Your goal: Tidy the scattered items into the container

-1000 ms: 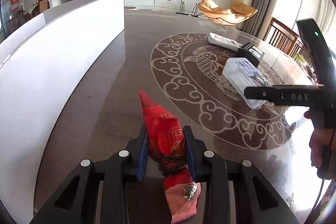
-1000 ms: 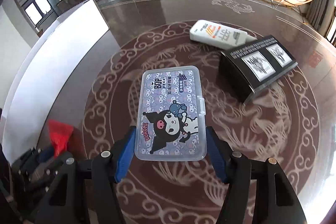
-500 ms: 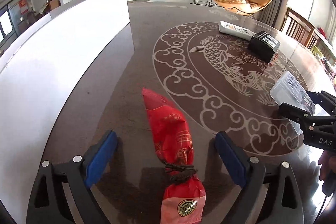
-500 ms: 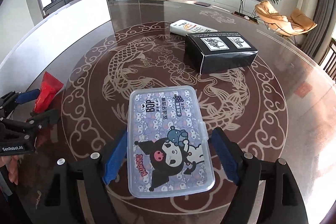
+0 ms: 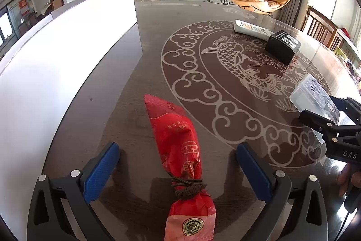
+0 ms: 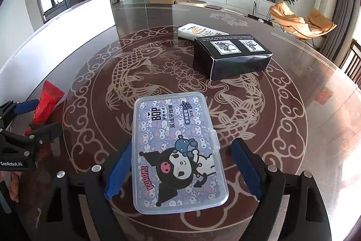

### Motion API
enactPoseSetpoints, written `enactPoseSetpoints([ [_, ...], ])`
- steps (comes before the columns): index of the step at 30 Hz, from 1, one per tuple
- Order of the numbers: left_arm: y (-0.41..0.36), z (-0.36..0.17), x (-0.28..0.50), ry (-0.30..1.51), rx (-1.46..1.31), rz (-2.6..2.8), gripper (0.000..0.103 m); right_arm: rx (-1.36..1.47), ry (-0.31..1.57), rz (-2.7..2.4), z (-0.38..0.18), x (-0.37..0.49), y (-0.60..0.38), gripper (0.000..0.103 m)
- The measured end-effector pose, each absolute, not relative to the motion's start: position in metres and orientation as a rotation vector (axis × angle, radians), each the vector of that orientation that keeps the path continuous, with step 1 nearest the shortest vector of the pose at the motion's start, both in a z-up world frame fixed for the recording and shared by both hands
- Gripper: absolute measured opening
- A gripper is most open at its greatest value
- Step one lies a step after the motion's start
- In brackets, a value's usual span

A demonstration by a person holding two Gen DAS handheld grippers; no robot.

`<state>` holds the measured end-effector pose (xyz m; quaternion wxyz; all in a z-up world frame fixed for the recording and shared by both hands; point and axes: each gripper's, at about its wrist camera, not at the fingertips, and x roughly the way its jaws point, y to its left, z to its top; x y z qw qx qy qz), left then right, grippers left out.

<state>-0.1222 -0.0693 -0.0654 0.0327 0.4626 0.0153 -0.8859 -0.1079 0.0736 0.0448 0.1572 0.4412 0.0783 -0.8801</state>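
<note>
Left wrist view: left gripper [image 5: 178, 171], clamped on the red snack packet [image 5: 178, 146] a second ago, is opening, pads clear. Right gripper [image 6: 182, 171] at 3 o'clock is likewise opening off the floss-pick box [image 6: 176, 150].

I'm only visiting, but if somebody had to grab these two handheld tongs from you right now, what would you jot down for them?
Left tongs: opening wide, pads clear of the red snack packet lying on the table between them.
Right tongs: also opening, pads beside but not gripping the cartoon floss-pick box, flat on the table.
White tube and black carton lie together farther off, untouched.
The tall white wall at the left may be the container; I can't see inside.
Done: nothing visibly stowed. Left: all four items.
</note>
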Motion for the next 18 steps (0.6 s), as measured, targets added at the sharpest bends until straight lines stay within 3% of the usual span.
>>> enactPoseSetpoints([
  [18,-0.0674,-0.0654,-0.1126,0.071,1.419,-2.705,0.103,1.262,0.222,-2.515,0.0428,-0.1069,0.0714,0.087],
])
